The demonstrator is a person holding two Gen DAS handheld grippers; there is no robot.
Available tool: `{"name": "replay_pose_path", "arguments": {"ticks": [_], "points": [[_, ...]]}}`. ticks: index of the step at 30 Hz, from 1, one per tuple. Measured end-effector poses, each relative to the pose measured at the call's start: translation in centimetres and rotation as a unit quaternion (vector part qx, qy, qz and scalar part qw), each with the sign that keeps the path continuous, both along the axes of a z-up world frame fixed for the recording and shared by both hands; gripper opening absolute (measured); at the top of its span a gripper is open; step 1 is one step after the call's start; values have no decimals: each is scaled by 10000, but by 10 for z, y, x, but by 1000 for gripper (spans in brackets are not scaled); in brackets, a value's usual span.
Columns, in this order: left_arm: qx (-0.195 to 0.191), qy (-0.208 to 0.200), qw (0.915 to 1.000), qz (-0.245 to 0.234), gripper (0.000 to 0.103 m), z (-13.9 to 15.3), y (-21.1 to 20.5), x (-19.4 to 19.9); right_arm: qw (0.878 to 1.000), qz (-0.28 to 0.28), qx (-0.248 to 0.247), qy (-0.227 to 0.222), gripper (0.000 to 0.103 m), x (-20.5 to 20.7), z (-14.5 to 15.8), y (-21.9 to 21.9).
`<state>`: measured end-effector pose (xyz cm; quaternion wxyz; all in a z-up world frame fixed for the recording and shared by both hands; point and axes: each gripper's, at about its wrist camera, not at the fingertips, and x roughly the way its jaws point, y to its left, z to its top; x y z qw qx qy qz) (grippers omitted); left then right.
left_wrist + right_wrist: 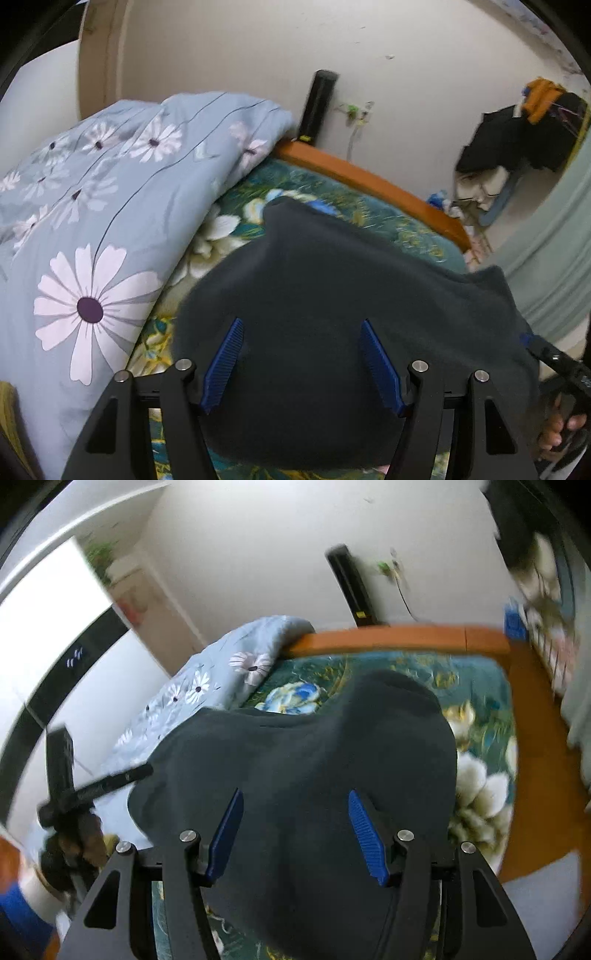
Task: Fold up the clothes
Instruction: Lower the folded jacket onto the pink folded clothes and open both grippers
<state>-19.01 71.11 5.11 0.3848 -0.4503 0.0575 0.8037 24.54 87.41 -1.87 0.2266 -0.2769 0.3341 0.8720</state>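
A dark grey-navy garment (332, 302) lies bunched on the bed's green floral sheet (321, 188). My left gripper (301, 325) is open, its blue-padded fingers (229, 354) spread over the garment's near part. The same garment (314, 753) fills the right wrist view. My right gripper (295, 797) is open too, its blue pads (365, 834) wide apart above the cloth. The other gripper shows at the left of the right wrist view (110, 779) and at the right edge of the left wrist view (554, 358), beside the garment's edge. Neither gripper holds cloth that I can see.
A light blue daisy-print duvet (85, 221) is heaped on the bed's left side. An orange wooden bed frame (369, 181) runs along the far edge by the white wall. A pile of dark clothes (517, 140) sits at the far right. A black upright object (317, 107) leans on the wall.
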Motion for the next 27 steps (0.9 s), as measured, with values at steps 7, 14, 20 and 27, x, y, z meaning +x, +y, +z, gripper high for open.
{"name": "replay_pose_path", "arguments": {"ticks": [7,14,20,27], "points": [[0,-214,9995,220,71,-14,2,-4,9999,-129,99,-57,61,-2,-2,-2],[257,204,9992,240,72,23,-25,43,9985,-243,453,-179,61,4,28,-42],[568,232,9980,172,86,23,-60,99,9970,-175,633,-415,71,16,25,-98],[621,-169,9975,290,103,-4,-89,140,9973,-195,366,-606,77,26,-6,-127]]}}
